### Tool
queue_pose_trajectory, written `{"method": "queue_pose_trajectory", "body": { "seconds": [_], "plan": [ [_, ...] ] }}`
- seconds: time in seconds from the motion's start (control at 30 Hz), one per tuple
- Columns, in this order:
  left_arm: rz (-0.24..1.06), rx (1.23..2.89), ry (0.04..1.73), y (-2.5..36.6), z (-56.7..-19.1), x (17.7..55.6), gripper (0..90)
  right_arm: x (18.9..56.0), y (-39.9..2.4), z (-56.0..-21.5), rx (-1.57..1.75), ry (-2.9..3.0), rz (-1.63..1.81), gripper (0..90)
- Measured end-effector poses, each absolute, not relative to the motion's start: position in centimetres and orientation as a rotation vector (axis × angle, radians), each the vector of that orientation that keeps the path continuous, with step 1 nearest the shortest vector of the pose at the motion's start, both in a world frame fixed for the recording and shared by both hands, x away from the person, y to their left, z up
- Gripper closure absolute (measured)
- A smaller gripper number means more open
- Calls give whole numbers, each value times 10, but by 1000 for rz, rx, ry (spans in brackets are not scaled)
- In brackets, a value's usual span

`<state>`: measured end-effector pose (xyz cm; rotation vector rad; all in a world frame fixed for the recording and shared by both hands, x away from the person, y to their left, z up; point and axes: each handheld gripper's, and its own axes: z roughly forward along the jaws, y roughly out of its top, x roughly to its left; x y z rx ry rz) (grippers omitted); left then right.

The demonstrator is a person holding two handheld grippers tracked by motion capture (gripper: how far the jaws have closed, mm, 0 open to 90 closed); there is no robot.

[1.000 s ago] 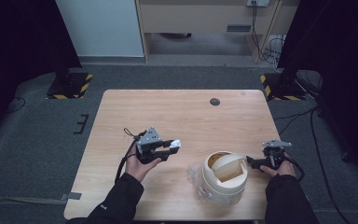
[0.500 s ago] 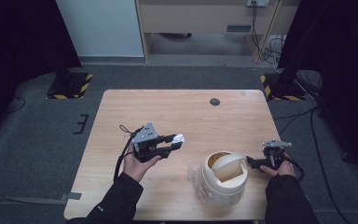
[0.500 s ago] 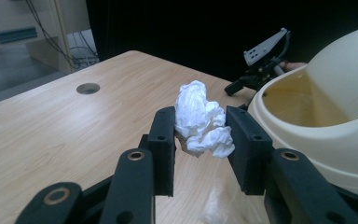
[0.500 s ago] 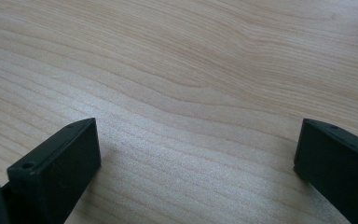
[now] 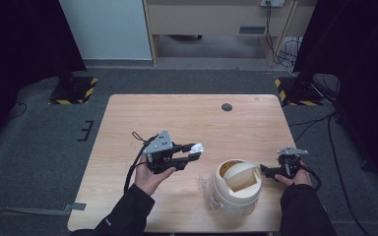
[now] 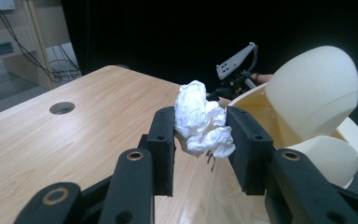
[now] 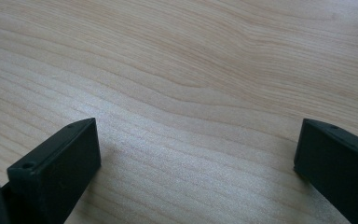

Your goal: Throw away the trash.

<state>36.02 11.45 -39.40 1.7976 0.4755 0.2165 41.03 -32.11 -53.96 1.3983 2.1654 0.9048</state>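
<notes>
The left gripper (image 6: pixel 200 154) had its two black jaws closed on a single crumpled wad of white paper (image 6: pixel 201 122), which bulged up from between them, held in the air above the table (image 5: pixel 177 118) and just to the left of the bin. The right gripper (image 7: pixel 196 154) stood with its jaws spread wide and nothing between them, its view looking down on bare wood; in the high view it rested at the table's right edge, close beside the bin. That cream-coloured bin (image 5: pixel 236 187), one only, stood near the front edge between the two hands, its swing lid (image 6: pixel 314 93) tilted so that the mouth lay partly open. Judged from this, the pick-up was finished and the wad was on its way; dropping it through the lid remained. One wad, one bin and one dark round hole (image 5: pixel 227 107) in the tabletop could be counted, besides what looked like a scrap of clear plastic (image 5: pixel 204 183) at the bin's left foot.
</notes>
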Motion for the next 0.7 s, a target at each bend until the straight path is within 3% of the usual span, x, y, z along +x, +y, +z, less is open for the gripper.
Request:
{"method": "queue_pose_trajectory", "body": {
  "seconds": [0.7],
  "plan": [
    [131, 1834, 425, 83, -404, 360, 632, 410, -321, -540, 1398, 2165, 905, 7]
  ]
}}
